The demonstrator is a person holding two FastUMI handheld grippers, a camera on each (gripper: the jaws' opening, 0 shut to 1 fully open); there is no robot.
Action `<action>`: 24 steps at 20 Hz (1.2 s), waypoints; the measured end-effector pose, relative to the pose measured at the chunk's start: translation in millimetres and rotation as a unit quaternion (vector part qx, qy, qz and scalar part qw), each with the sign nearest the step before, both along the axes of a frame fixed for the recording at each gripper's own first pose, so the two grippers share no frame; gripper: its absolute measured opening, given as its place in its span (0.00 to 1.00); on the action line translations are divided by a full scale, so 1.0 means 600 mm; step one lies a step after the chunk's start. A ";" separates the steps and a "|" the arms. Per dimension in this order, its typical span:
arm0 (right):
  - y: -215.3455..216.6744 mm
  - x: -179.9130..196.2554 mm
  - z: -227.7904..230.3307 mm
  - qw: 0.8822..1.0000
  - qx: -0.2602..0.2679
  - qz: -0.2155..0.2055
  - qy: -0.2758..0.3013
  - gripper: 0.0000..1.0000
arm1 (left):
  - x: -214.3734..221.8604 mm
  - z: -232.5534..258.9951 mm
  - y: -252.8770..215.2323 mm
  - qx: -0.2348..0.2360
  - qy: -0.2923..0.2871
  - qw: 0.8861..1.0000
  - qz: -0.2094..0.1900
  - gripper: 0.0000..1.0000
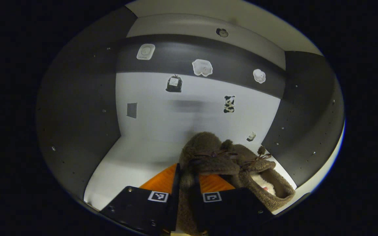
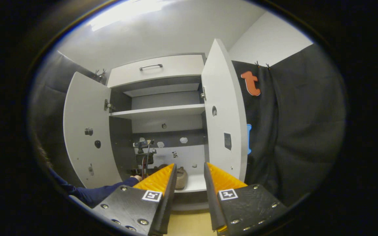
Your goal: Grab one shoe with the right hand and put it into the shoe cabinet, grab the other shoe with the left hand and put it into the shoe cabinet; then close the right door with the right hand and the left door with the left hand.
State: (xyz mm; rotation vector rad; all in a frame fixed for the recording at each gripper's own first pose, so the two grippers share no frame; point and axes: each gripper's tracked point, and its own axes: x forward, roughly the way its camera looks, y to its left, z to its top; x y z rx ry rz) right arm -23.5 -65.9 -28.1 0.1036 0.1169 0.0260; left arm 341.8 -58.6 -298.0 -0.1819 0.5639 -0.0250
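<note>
Brown fuzzy shoe (image 1: 205, 157) clamped between my left gripper (image 1: 186, 196) fingers, held inside shoe cabinet (image 2: 162, 108) over bottom shelf (image 1: 133, 160), toward its right side. Second brown shoe (image 1: 267, 183) lies just beside it, touching, near right wall. My right gripper (image 2: 190, 183) hangs outside cabinet, fingers apart, gripping nothing. Left door (image 2: 85, 131) and right door (image 2: 223, 111) both stand open. Blue sleeve (image 2: 97, 193) reaches in low at left.

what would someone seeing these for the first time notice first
In the left gripper view, two fuzzy brown shoes sit on the cabinet's white bottom shelf, the nearer one pinched in the left claw. In the right gripper view, the shoe cabinet stands with both doors wide open beyond the open right claw.
</note>
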 end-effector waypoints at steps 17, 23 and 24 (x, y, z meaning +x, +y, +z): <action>-0.238 0.019 -0.052 0.989 -0.076 -0.129 0.018 0.68 | -0.186 0.222 0.017 0.017 -0.103 0.993 -0.046 0.95; -0.240 0.047 -0.074 0.991 -0.056 -0.122 0.025 0.83 | -0.290 0.317 0.040 0.020 -0.152 0.986 -0.061 0.97; -0.234 0.045 -0.072 0.991 -0.050 -0.118 0.025 0.83 | -0.311 0.333 0.036 0.016 -0.158 0.985 -0.065 0.97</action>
